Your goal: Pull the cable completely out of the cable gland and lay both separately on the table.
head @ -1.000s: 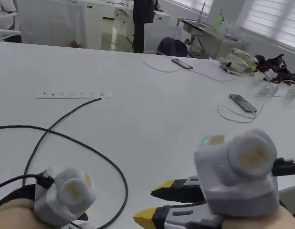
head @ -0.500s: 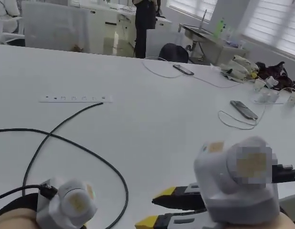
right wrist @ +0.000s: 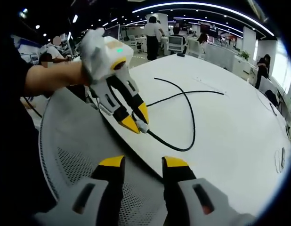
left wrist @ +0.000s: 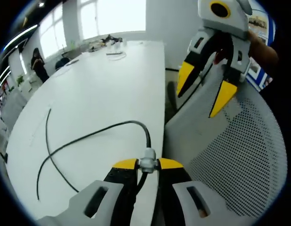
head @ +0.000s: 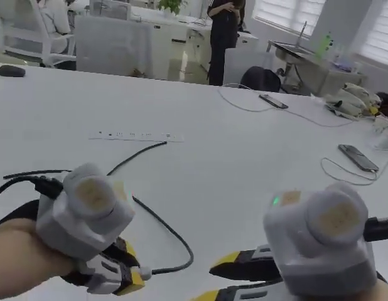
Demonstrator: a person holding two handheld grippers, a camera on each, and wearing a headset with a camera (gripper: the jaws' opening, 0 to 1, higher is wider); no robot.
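Lifted higher than before, left gripper (left wrist: 147,165) is pinching the gland (left wrist: 147,157) at the table's (left wrist: 103,80) near edge, cable (left wrist: 89,136) looping from it across the table; right gripper (right wrist: 143,162) is hovering just off that edge, jaws spread.

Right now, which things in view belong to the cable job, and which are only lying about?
Job: black cable; white cable gland, gripped in the left claw; open right claw.
Lying about: power strip; phone; computer mouse.
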